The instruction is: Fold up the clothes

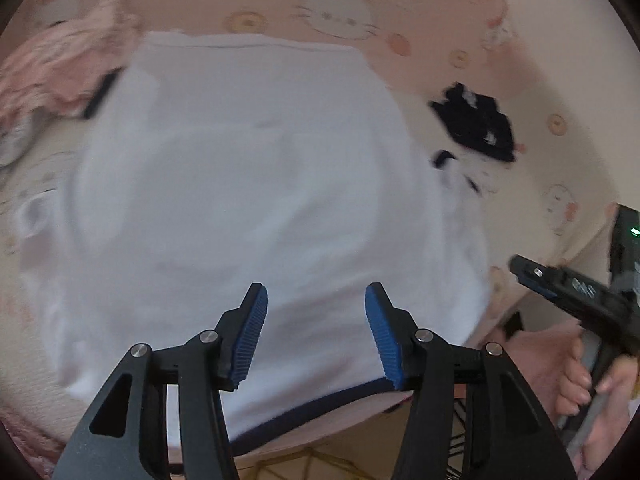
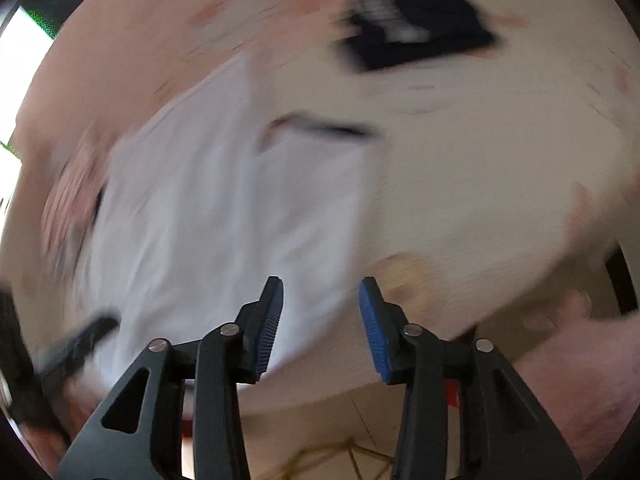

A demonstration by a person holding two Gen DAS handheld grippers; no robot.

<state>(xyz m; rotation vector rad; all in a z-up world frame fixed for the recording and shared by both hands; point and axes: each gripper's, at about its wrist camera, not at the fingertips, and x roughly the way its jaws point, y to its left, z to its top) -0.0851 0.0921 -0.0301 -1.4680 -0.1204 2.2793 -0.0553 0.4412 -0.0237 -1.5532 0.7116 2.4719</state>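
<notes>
On patterned bedding (image 1: 460, 8) lies a smooth white shirt (image 1: 248, 184).

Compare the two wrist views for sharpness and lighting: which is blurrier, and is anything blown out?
Left wrist view: mild blur; the white garment and the cartoon-print cover stay readable, the left gripper crisp. Right wrist view: heavy swirling smear; the dark folded garment streaks, only the right gripper is sharp. A blown-out bright patch sits at its left edge. Both show fisheye bending.
</notes>
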